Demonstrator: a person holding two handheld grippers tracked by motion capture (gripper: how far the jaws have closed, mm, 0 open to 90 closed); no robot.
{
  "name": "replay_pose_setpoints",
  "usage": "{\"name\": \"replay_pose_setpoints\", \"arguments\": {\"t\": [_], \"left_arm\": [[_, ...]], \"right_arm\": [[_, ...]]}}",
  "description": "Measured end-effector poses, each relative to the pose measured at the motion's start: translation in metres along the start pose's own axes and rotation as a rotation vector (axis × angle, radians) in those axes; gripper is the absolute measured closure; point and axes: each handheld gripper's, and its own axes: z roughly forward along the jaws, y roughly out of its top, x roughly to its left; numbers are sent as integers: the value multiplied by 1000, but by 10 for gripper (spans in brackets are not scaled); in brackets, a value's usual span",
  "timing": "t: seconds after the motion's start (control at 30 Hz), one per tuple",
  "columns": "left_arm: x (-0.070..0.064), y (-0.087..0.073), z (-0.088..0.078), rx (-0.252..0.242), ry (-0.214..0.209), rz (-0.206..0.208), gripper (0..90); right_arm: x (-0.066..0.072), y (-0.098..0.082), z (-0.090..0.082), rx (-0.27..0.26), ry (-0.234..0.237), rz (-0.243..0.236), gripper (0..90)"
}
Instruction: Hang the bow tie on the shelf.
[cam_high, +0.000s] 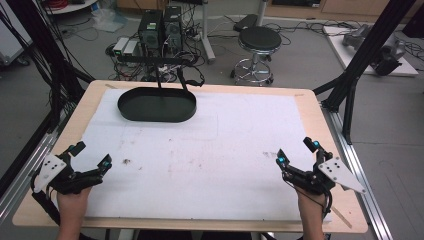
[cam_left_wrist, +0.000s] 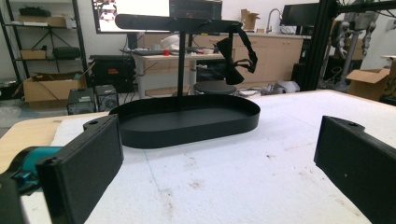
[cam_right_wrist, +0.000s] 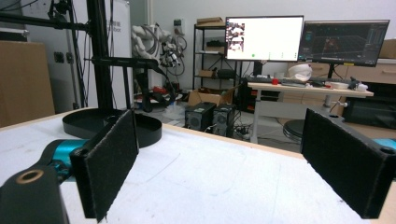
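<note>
at the lower left of the high view the left tool (cam_high: 91, 155) rests with its jaws spread and nothing between them, and at the lower right the right tool (cam_high: 296, 152) sits the same way, spread and empty, both over the white sheet (cam_high: 210, 150) that covers the counter (cam_high: 310, 102). the black oval tray (cam_high: 156, 105) stands in the upper left of the sheet, well apart from both tools, with a thin post (cam_left_wrist: 180, 65) rising from it to a crossbar (cam_left_wrist: 177, 23) where a black strap (cam_left_wrist: 238, 58) hangs at one end. the likely trouble, as i judge it, is the stand: it looks top-heavy, so a tugged strap or a clipped post could tip or drag the tray. the wide-spread jaws could also catch the tray's rim.
</note>
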Motion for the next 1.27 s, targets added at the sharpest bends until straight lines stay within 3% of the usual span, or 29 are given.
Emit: {"name": "replay_pose_setpoints", "arguments": {"t": [0.27, 0.5, 1.27], "left_arm": [[-3, -1, 2, 12, -2, 15, 17], [-4, -2, 1, 18, -4, 24, 17], [-3, -2, 0, 12, -3, 24, 17]], "right_arm": [[-5, -19, -7, -10, 22, -12, 109], [-8, -34, -6, -6, 26, 16, 109], [-5, -32, -8, -7, 30, 0, 109]]}}
